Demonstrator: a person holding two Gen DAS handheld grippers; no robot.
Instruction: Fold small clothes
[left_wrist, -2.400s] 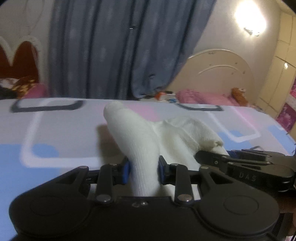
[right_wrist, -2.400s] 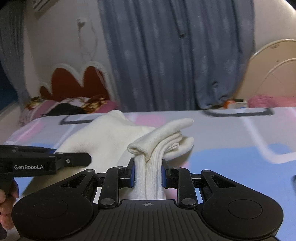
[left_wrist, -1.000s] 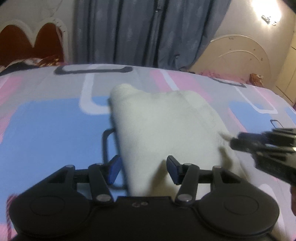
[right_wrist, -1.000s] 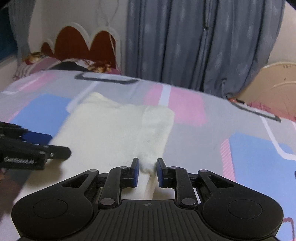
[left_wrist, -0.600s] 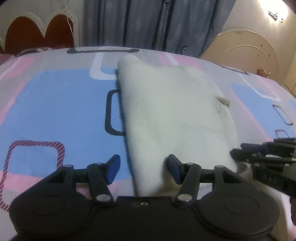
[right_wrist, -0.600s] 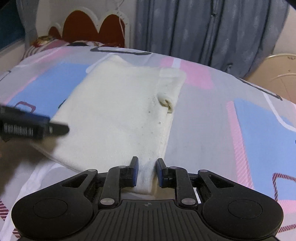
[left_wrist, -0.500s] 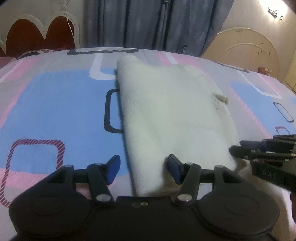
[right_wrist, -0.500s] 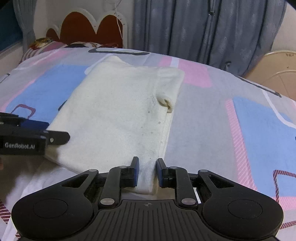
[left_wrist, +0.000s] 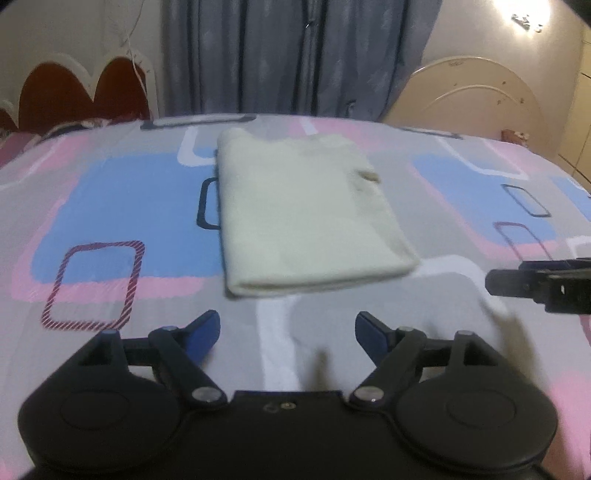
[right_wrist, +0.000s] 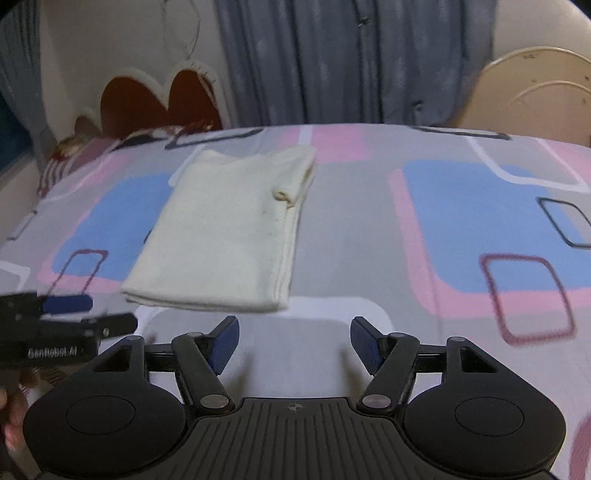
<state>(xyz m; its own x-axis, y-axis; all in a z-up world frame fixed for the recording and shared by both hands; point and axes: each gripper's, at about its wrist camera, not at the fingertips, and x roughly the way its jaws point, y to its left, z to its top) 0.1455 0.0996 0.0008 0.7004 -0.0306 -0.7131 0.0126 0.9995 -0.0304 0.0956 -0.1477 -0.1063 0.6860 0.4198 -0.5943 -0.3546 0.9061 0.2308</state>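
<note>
Cloth (left_wrist: 303, 218) lies flat on the bed (left_wrist: 110, 199) as a neat folded rectangle at twelve o'clock, left gripper (left_wrist: 287, 329) and right gripper (right_wrist: 293, 341) both wide open and empty just short of it, so this fold looks done

bed sheet (left_wrist: 110, 206) grey with blue and pink blocks, white and dark outlined rounded rectangles, one striped maroon outline near the front left. Behind the sheet, blue-grey curtain (left_wrist: 291, 55) hangs centre. Left of the curtain, red scalloped headboard (left_wrist: 85, 92) with white trim, thin white cord on the wall above it. Right of the curtain, cream arched headboard (left_wrist: 465, 96). Wall lamp (left_wrist: 524, 18) lit, far upper right of the curtain
</note>
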